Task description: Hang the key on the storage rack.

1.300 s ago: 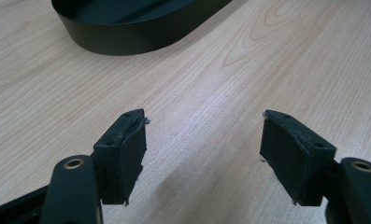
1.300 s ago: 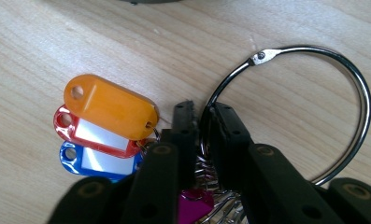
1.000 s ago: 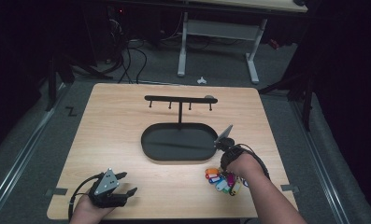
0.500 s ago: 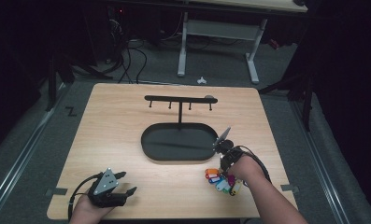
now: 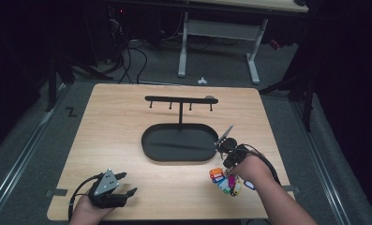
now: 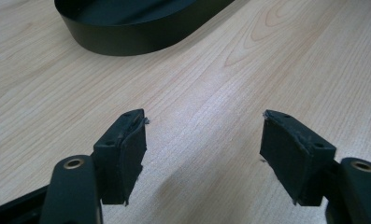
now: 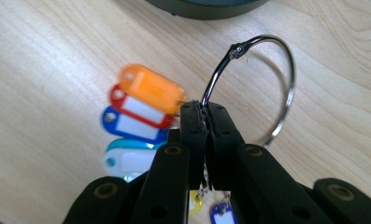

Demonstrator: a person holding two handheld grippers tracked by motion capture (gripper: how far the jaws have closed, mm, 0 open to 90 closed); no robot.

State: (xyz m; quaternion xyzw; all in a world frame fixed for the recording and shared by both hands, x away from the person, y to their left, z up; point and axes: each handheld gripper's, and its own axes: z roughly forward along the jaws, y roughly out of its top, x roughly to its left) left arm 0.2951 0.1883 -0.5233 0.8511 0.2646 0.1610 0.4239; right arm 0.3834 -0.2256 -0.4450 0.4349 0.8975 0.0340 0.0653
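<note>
- There is one metal ring (image 7: pixel 267 84) with a bunch of key tags (image 7: pixel 141 116) on it. I can count orange, red, blue, light blue, yellow and one more blue tag in the right gripper view.
- There is one black oval tray (image 5: pixel 180 143) and one black rack (image 5: pixel 180 99) with four little pegs standing in it, on one wooden table (image 5: pixel 127 117).
- The right gripper (image 7: pixel 205 114) has its jaws squeezed tight on the ring, near the front right of the table, just beside the tray.
- The left gripper (image 6: pixel 202 140) holds nothing. Its jaws stand apart over bare wood at the front left, well apart from the tags.
- The high view shows the whole rack and both hands. The right gripper view shows the ring close up, with its clasp at the top. The left gripper view shows the tray's wall from low down.
</note>
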